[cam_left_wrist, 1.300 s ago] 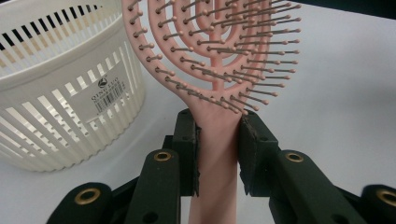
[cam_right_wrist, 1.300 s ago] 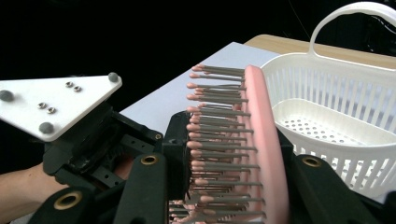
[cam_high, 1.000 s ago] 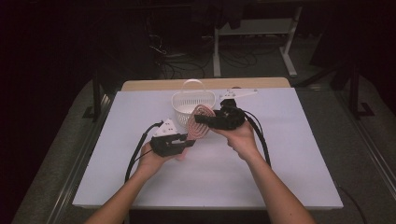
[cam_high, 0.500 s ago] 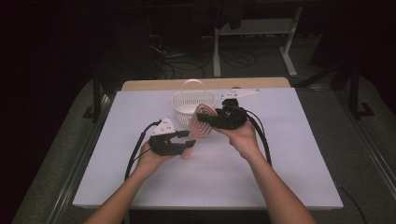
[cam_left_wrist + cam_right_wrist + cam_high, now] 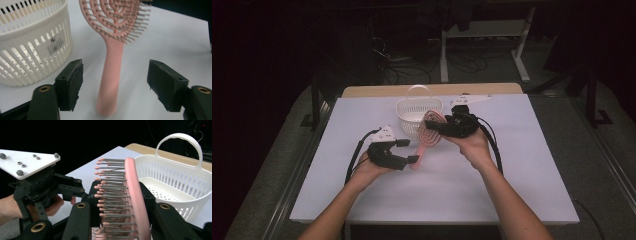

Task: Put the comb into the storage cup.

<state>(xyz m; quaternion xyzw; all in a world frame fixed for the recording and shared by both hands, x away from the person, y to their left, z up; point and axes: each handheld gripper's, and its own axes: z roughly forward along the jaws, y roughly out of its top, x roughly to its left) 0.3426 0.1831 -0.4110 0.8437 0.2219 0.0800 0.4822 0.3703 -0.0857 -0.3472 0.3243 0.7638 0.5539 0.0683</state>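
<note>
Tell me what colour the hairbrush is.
Pink. The brush shows best in the left gripper view.

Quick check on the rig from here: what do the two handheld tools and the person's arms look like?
Both are black two-jaw frames with brass-coloured pivot rivets and dark pads. The left tool carries a white three-cornered plate studded with small screws and grey knobs, and the right tool has one too. A black cable trails from each. The forearms are bare, no sleeves or gloves.

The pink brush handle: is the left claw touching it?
Apart. The left gripper view shows the left claw open, with gaps between both pads and the brush handle.
</note>
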